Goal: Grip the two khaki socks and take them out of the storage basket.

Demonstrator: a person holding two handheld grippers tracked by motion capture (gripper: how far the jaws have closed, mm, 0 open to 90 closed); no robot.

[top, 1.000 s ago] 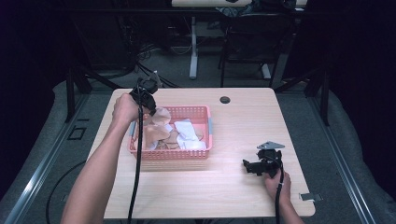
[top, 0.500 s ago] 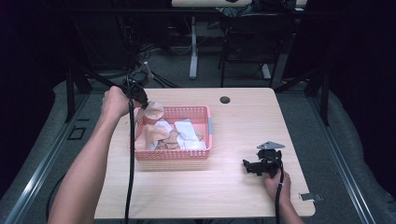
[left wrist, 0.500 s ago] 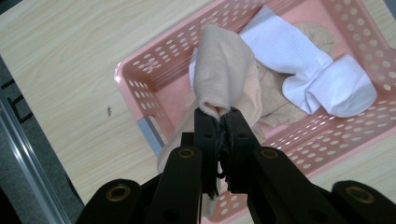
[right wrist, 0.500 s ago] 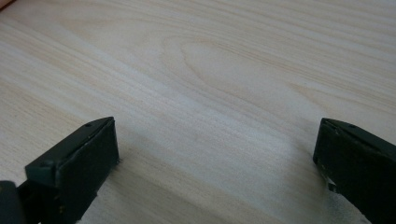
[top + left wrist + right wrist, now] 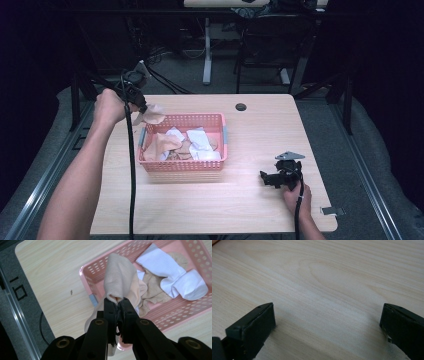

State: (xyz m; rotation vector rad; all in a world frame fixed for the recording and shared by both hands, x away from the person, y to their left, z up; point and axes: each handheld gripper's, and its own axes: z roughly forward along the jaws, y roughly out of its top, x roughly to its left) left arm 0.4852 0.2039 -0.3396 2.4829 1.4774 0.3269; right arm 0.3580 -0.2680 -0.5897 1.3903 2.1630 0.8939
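Observation:
My left gripper (image 5: 141, 107) (image 5: 117, 302) is shut on a beige sock (image 5: 151, 115) (image 5: 119, 282), which hangs from its jaws above the far left corner of the pink basket (image 5: 182, 166) (image 5: 96, 281). Inside the basket lie white socks (image 5: 202, 145) (image 5: 172, 272) and tan ones (image 5: 162, 144) (image 5: 152, 292). At the near right of the table my right gripper (image 5: 267, 179) (image 5: 327, 326) rests low on the bare wood, its jaws wide apart with nothing between them.
The light wooden table (image 5: 250, 210) has a round black cable hole (image 5: 241, 107) at its far edge. A small white tag (image 5: 332, 211) sits near the front right corner. Grey floor and dark table legs lie beyond the far edge.
My left hand has lifted the beige sock up out of the basket and carried it toward the far left corner. The right gripper has stayed where it was.

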